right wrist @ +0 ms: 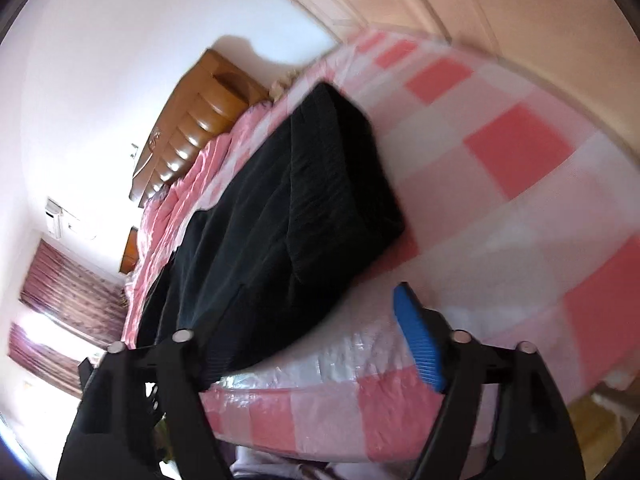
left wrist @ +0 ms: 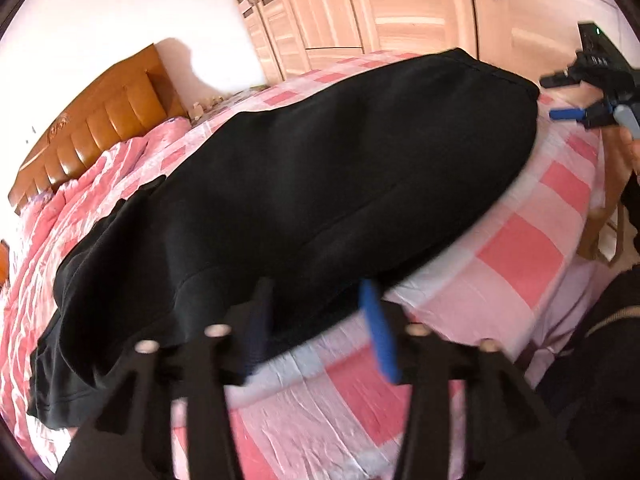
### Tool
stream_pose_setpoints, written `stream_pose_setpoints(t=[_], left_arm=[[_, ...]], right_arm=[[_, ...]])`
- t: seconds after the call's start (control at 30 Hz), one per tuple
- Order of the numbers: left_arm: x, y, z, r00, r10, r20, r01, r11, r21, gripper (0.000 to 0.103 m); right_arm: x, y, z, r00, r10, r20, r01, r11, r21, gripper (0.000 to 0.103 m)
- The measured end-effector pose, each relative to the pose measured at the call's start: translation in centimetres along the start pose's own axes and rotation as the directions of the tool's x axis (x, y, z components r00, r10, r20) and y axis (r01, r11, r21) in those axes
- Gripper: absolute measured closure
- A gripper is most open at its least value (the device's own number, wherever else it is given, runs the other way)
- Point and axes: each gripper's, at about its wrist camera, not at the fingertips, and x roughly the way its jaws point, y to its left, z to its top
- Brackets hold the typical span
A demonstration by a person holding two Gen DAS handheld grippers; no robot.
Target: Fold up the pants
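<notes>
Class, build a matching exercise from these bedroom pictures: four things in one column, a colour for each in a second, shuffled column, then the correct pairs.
Things:
1. pants
2. bedspread
3. headboard
4. gripper pads

Colours:
A. blue
B. orange-brown
C. black
D. pink and white checks

Pairs: 1-C, 2-D, 3-B, 4-A

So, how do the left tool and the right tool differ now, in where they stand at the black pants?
The left tool stands at the long near edge of the black pants, its fingers overlapping the cloth; the right tool stands at one end of the pants. In its own view only one blue pad of the right tool shows clearly; the left shows both, one in shadow. Both are open, gripping nothing, over the pink checked bed cover.
</notes>
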Motion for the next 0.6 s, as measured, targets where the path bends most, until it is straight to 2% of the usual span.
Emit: stream_pose_setpoints(t=[0.07,0.13,0.27,0.37,0.47,0.53,0.6], left_arm=[[-0.5,-0.6,-0.2,1.0,0.014,0.008,-0.014,1.0,0.004,0.045],[-1.0,-0.8,0.0,0.999,0.013,0.04,-0.013,1.0,-0.008,0.038],[-1.8,-1.3,1.1,0.994,-0.003,0.11,0.006,1.0,-0.028,0.026],[-0.3,-1.8,1.7,0.996,-0.011,0.087,0.011,1.0,-0.004,0.022],[2.2,-1.4,1.2,0.999,-0.025,0.022,0.025,1.0,-0.017,0.02],[2.3,-0.7,1.0,0.997,-0.069,0.031,0.071,0.994,-0.084,0.018],[2.3,-0.7,0.8,0.997,-0.071,0.035,0.074,0.993,-0.087,0.017]], right_arm=[[0.1,-0.8,0.4,1.0,-0.007,0.013,0.007,1.0,0.017,0.029],[1.1,-1.5,1.1,0.999,0.033,-0.001,-0.033,0.998,0.059,0.029],[3.2,-0.1,2.2,0.999,0.045,-0.022,-0.044,0.999,0.025,0.026],[3.9,0.9,2.4,1.0,-0.005,-0.031,0.004,1.0,-0.02,0.026],[3.7,1.6,1.8,0.994,-0.073,-0.076,0.065,0.992,-0.112,0.035],[3.6,1.7,1.2,0.991,-0.048,-0.124,0.032,0.991,-0.127,0.038],[4.0,1.9,1.2,0.99,-0.051,-0.133,0.031,0.989,-0.144,0.038]])
